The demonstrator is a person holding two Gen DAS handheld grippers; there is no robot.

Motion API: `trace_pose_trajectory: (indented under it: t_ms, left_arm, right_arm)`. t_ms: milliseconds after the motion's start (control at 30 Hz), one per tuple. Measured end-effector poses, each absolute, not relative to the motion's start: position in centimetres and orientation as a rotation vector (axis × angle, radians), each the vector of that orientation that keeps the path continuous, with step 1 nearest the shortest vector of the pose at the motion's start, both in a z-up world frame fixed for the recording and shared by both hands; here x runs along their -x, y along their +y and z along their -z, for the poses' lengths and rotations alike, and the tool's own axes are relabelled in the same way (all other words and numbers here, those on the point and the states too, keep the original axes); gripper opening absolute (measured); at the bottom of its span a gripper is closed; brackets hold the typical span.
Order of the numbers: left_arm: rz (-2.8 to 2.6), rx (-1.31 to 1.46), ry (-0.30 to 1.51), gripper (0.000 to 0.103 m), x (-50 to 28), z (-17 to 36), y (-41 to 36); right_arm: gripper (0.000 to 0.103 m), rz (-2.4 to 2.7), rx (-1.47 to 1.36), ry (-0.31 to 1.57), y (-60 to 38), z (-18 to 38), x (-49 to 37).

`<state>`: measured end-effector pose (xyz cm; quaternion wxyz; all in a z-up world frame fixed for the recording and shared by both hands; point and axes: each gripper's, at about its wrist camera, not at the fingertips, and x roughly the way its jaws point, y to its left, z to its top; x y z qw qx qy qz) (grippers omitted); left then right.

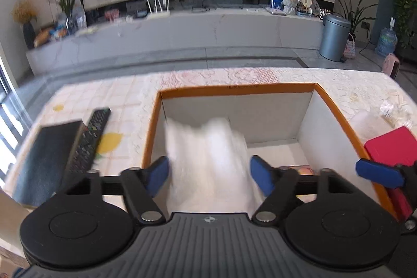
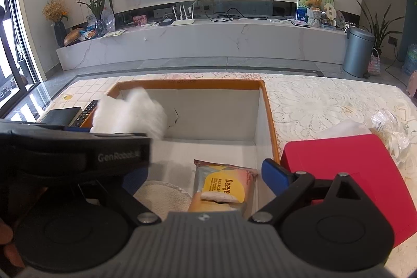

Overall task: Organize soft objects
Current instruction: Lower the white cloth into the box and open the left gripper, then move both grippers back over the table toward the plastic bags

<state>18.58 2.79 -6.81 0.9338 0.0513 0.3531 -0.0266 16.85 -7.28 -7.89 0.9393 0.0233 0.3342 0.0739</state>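
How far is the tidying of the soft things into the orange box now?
Done: a tissue pack and a cream pad lie in the orange box. In hand: the white fluffy item sits between the left gripper fingers, over the box. Left: perhaps the clear bag on the table; the right gripper is open.
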Motion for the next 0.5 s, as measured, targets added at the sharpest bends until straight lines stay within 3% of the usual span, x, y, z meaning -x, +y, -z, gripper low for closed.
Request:
trace_pose_trajectory:
  t_ms: [500]
  left_arm:
    - [0.099, -0.01, 0.744, 0.093, -17.5, 6.4, 5.1]
  right_arm:
    - [0.1, -0.16, -0.013, 0.707, -6.5, 8.1, -16.9]
